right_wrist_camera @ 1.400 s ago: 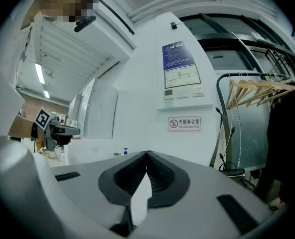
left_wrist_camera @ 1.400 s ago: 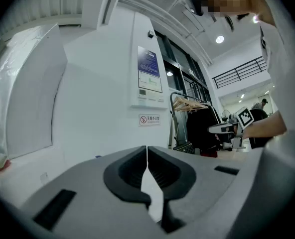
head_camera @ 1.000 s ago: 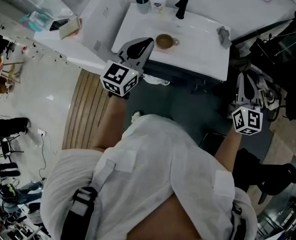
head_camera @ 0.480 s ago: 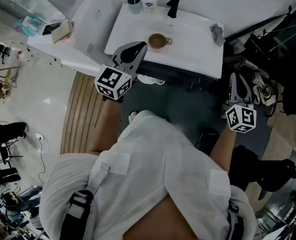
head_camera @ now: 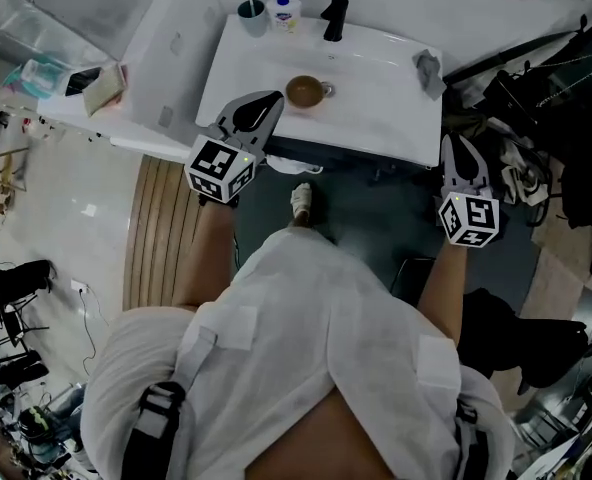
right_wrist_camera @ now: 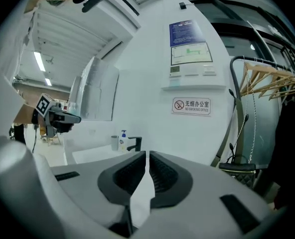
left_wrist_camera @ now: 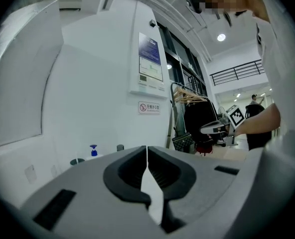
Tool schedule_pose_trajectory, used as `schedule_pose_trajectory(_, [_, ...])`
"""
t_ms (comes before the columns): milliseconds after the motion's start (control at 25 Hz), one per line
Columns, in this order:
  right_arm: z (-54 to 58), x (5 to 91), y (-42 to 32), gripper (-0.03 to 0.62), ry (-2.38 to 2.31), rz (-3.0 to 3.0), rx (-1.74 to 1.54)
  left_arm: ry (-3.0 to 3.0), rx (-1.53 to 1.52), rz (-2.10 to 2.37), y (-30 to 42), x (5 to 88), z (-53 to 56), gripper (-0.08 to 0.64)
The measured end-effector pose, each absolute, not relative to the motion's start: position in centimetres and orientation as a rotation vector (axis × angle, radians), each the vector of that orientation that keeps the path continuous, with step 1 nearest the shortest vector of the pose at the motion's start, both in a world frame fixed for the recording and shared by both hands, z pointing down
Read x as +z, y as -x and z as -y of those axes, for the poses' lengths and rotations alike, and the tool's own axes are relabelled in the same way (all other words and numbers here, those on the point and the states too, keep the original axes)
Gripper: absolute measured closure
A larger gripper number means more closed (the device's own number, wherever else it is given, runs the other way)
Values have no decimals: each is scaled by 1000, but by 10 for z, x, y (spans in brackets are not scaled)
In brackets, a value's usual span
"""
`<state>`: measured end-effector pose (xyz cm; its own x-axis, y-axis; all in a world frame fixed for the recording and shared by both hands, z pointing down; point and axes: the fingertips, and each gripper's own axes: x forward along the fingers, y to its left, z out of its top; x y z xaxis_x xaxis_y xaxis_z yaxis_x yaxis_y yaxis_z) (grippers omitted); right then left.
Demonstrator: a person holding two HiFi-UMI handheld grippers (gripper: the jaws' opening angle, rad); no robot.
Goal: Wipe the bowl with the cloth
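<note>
A small brown bowl [head_camera: 303, 91] sits in the white sink basin [head_camera: 376, 98]. A crumpled grey cloth [head_camera: 428, 70] lies on the sink's right rim. My left gripper [head_camera: 267, 101] hangs at the sink's front edge, just left of and below the bowl, shut and empty. My right gripper [head_camera: 455, 144] is off the sink's front right corner, below the cloth, also shut on nothing. In the left gripper view the jaws [left_wrist_camera: 147, 154] meet with nothing between them, and so do those in the right gripper view [right_wrist_camera: 147, 156]. Neither gripper view shows the bowl or the cloth.
A black faucet [head_camera: 334, 18], a soap bottle [head_camera: 283, 8] and a dark cup [head_camera: 252, 13] stand along the sink's back. A white counter [head_camera: 166, 78] with small items adjoins on the left. Bags and clothes hangers [head_camera: 536, 158] crowd the right. A shoe [head_camera: 301, 203] shows below the sink.
Both grippers have come closer to the sink's front edge, the right one shifting left toward the corner. A foot has stepped forward under the sink.
</note>
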<state>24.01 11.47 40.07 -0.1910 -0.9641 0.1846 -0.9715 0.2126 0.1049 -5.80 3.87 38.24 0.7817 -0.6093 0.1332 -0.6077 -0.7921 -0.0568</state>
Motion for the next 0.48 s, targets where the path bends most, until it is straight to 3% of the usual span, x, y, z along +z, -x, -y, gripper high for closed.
schedule_pose_trajectory(480, [18, 445, -235, 561, -1830, 2215, 197, 3044, -383, -945, 59, 441, 86, 545])
